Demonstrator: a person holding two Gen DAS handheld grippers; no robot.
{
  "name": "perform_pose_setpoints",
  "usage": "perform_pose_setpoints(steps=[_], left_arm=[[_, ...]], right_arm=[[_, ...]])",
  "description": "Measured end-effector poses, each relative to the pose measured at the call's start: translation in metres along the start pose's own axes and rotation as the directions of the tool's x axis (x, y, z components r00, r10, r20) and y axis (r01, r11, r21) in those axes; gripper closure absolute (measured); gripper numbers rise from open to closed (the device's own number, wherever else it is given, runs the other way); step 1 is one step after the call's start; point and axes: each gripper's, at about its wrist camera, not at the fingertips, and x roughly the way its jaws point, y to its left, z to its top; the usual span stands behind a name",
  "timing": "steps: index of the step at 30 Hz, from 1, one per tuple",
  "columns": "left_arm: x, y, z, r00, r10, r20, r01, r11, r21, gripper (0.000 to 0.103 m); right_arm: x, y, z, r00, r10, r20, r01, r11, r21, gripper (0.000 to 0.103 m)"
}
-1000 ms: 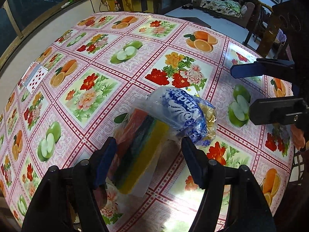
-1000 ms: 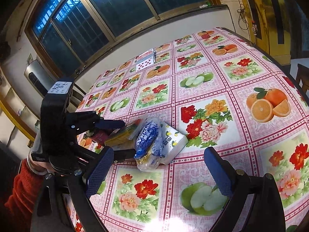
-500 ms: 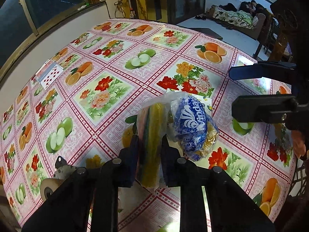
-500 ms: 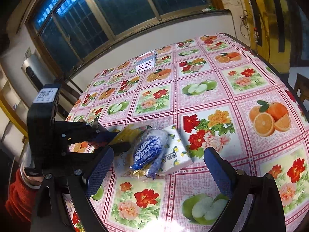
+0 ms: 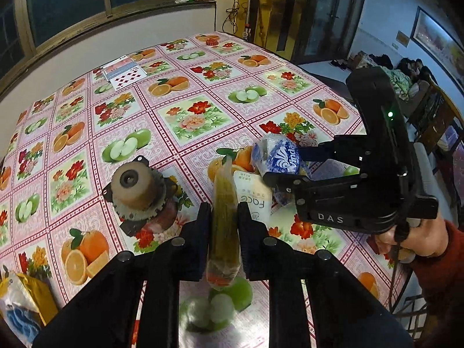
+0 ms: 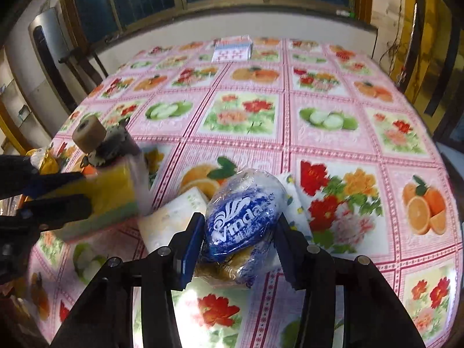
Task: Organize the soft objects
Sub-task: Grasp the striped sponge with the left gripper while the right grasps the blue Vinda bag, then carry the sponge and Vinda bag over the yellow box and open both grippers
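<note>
The left gripper (image 5: 223, 217) is clenched on a wrapped pack of sponges (image 5: 224, 200), seen edge-on between its pads as a yellow-green slab in clear film. In the right wrist view the same pack (image 6: 113, 197) sits at nine o'clock, raised off the cloth and tilted, with its yellow and green layers showing.

The right gripper (image 6: 237, 243) is closed around a blue-and-white Vinda tissue pack (image 6: 240, 220). Both pads press its sides and the wrapper bulges between them, so it reads as grasped. From the left wrist view this pack (image 5: 275, 156) lies at two o'clock, held by the black tool in the person's hand (image 5: 414, 237).

Just beside both held items, a white facial tissue pack (image 5: 255, 200) lies flat on the tablecloth (image 5: 188, 121). Another patterned tissue pack (image 6: 293, 200) peeks out behind the Vinda pack at one o'clock of the right gripper.

Further out, a brown roller on a toothed wheel (image 5: 136, 191) stands at ten o'clock of the left gripper. A deck of playing cards (image 5: 123, 74) lies far off at eleven o'clock, near the table's back edge. A gold-and-white bag (image 5: 23, 301) sits at the near left corner.

My judgement is that the sorting is in its early-to-middle stage: two soft items are in hand but not yet placed, and at least two tissue packs remain on the cloth. No destination is evident.
</note>
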Motion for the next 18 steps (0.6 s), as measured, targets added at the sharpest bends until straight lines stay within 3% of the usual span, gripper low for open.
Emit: perform_pose_setpoints(steps=[6, 10, 15, 18], left_arm=[[-0.017, 0.003, -0.018, 0.999, -0.024, 0.021, 0.025, 0.999, -0.047, 0.087], [-0.007, 0.008, -0.026, 1.000, 0.023, -0.019, -0.025, 0.996, -0.082, 0.087], [-0.004, 0.015, -0.033, 0.997, 0.077, -0.017, -0.079, 0.990, -0.120, 0.087], [-0.010, 0.017, -0.040, 0.997, 0.078, -0.013, -0.079, 0.991, -0.108, 0.077]], right_arm=[[-0.016, -0.005, -0.011, 0.998, 0.052, 0.032, -0.054, 0.998, 0.046, 0.057], [-0.039, -0.005, -0.020, 0.995, 0.078, 0.069, -0.082, 0.994, 0.069, 0.057], [-0.052, -0.006, -0.028, 0.990, 0.116, 0.081, -0.123, 0.988, 0.095, 0.057], [-0.056, -0.003, -0.031, 0.986, 0.143, 0.085, -0.151, 0.984, 0.095, 0.057]])
